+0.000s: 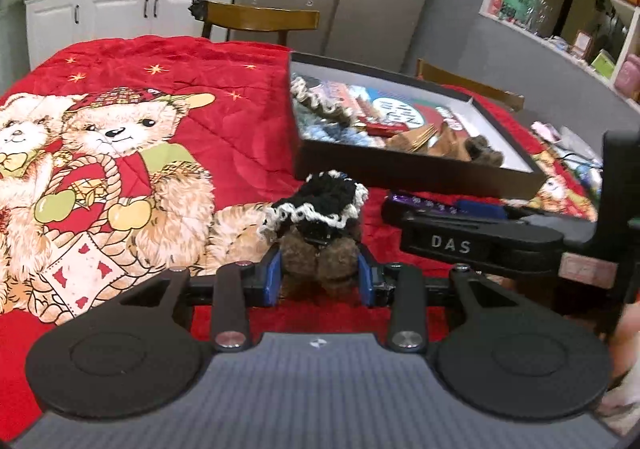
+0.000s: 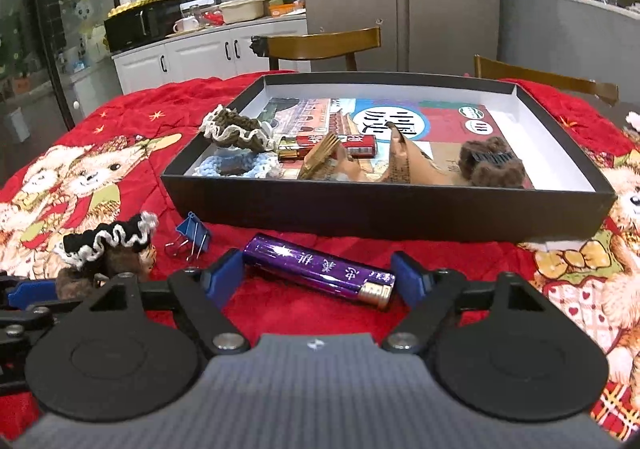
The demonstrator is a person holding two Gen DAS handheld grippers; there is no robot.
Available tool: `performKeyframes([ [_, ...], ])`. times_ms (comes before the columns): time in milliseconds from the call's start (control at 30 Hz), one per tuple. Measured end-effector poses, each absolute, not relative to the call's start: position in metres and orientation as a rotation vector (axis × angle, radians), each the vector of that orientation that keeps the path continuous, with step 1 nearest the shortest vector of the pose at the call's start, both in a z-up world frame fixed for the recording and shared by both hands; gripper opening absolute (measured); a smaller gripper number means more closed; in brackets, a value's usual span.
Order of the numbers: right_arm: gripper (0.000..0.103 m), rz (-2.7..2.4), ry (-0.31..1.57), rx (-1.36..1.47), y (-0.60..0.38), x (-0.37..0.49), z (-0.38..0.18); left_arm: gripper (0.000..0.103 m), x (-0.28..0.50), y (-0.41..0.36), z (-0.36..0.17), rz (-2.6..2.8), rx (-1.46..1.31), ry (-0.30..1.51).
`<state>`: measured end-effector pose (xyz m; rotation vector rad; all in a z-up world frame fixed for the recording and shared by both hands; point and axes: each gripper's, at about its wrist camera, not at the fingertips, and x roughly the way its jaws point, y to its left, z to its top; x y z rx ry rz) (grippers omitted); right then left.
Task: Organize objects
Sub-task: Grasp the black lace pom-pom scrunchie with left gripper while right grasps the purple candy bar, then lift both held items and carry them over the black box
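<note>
My left gripper [image 1: 319, 281] is shut on a brown fuzzy hair clip [image 1: 320, 255], and a black scrunchie with white trim [image 1: 320, 201] sits on top of the clip. The same bundle [image 2: 108, 241] shows at the lower left of the right wrist view. My right gripper [image 2: 316, 277] spans a purple lighter [image 2: 316, 263] lengthwise, with a blue pad against each end, just above the red bear quilt [image 2: 280, 309]. Behind stands a black box [image 2: 380, 217] holding scrunchies [image 2: 236, 131], a red lighter [image 2: 340, 145], a gold hair claw [image 2: 320, 157] and another brown fuzzy clip [image 2: 492, 163].
A blue binder clip [image 2: 194, 235] lies on the quilt between the two grippers, in front of the box. Wooden chairs [image 2: 324, 43] stand behind the table. A white cabinet [image 2: 192, 57] with kitchen clutter is at the far left. Small items [image 1: 560, 137] lie right of the box.
</note>
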<state>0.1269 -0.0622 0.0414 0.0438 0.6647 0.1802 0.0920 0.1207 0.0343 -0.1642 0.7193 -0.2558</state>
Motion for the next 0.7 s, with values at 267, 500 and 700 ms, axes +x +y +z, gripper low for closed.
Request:
performKeyframes([
  [267, 0.080, 0.172, 0.643, 0.119, -0.079, 0.125, 0.061, 0.043, 0.099, 0.130, 0.048, -0.349, -0.218, 0.742],
  [500, 0.080, 0.169, 0.629, 0.149, -0.092, 0.122, 0.079, 0.043, 0.112, 0.131, 0.036, -0.423, -0.225, 0.841],
  [700, 0.080, 0.185, 0.604, 0.188, -0.101, 0.118, 0.097, 0.043, 0.084, 0.111, 0.058, -0.395, -0.108, 0.743],
])
